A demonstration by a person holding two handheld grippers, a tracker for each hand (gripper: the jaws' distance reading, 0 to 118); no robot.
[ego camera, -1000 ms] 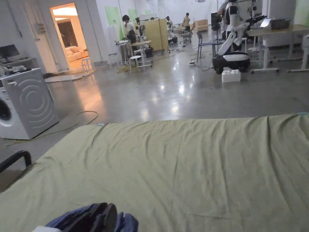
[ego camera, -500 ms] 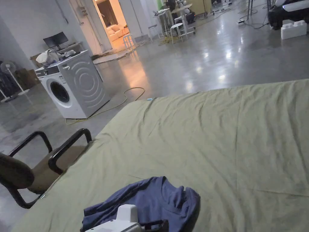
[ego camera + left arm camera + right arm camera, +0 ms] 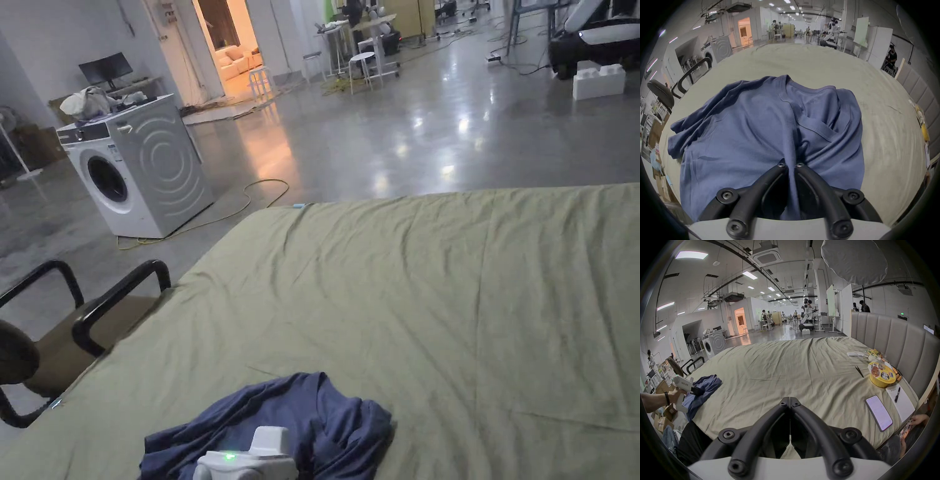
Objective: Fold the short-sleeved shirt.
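My left gripper pinches the crumpled blue shirt at the bed's near-left edge; right gripper hovers closed, empty.

A crumpled navy short-sleeved shirt lies bunched, collar upward, at the near-left of the bed.

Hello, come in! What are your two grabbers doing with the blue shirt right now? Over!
Left gripper shut on the blue shirt. Right gripper shut, empty. Shirt crumpled near the bed's edge, unfolded. Phone and noodle bowl far off.
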